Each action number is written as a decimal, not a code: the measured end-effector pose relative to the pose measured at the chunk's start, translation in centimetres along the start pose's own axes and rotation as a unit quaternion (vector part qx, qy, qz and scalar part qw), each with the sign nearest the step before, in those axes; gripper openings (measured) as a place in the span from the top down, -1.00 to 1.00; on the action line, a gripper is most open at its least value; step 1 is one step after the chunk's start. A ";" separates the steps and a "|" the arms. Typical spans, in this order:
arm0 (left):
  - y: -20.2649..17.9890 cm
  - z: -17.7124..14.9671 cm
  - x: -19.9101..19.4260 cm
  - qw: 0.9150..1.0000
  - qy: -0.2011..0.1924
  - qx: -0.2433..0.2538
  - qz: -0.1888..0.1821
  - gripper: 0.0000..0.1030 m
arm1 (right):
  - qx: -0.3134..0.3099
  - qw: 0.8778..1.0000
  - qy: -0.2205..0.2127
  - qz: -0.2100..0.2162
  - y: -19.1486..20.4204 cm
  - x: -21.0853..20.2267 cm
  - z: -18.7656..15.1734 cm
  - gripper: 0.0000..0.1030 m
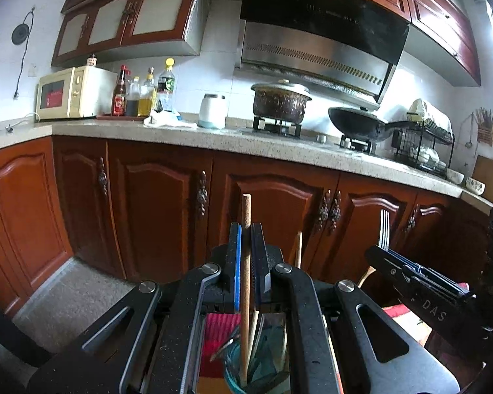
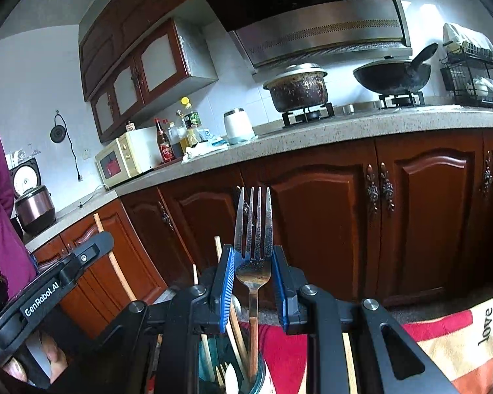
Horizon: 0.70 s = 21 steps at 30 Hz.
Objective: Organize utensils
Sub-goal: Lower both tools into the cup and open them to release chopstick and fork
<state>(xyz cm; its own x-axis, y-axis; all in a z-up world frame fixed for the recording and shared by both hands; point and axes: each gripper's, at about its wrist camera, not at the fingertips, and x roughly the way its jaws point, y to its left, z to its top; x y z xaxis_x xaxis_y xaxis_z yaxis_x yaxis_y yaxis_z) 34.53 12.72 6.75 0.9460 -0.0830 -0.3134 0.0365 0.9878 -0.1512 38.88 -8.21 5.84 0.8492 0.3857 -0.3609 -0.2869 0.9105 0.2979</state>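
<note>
My left gripper [image 1: 245, 229] is shut on a wooden chopstick [image 1: 245, 262] that stands upright, its lower end inside a glass jar [image 1: 233, 374] below. My right gripper [image 2: 252, 256] is shut on a metal fork [image 2: 253, 229], tines up, its handle reaching down into the same jar [image 2: 259, 374]. Several other wooden sticks and a white spoon stand in the jar. In the left wrist view the right gripper [image 1: 383, 251] shows at the right with the fork [image 1: 384, 229]. In the right wrist view the left gripper [image 2: 105, 239] shows at the lower left with its chopstick [image 2: 115, 262].
A red and white cloth [image 2: 443, 331] lies under the jar. Brown cabinet doors [image 1: 167, 213] stand close in front, under a speckled counter [image 1: 213, 138] with a microwave [image 1: 72, 93], bottles, a pot [image 1: 281, 100], a wok [image 1: 358, 124] and a dish rack [image 1: 420, 144]. A purple sleeve [image 2: 0, 213] is at the left.
</note>
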 end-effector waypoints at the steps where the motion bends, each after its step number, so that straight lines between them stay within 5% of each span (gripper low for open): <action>1: 0.0 -0.3 0.1 1.000 0.004 0.001 0.000 0.91 | 0.002 1.000 0.003 0.001 0.0 0.1 -0.3 0.60; 21: 0.1 -2.4 -0.7 1.000 0.022 -0.002 -0.011 0.91 | -0.001 0.999 0.048 0.001 0.2 1.4 -4.4 0.60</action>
<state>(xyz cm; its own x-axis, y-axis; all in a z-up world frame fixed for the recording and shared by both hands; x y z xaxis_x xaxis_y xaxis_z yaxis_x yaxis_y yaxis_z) 33.14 12.58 4.69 0.9297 -0.1114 -0.3510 0.0565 0.9850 -0.1630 38.06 -6.88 1.54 0.8020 0.3992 -0.4443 -0.2887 0.9103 0.2967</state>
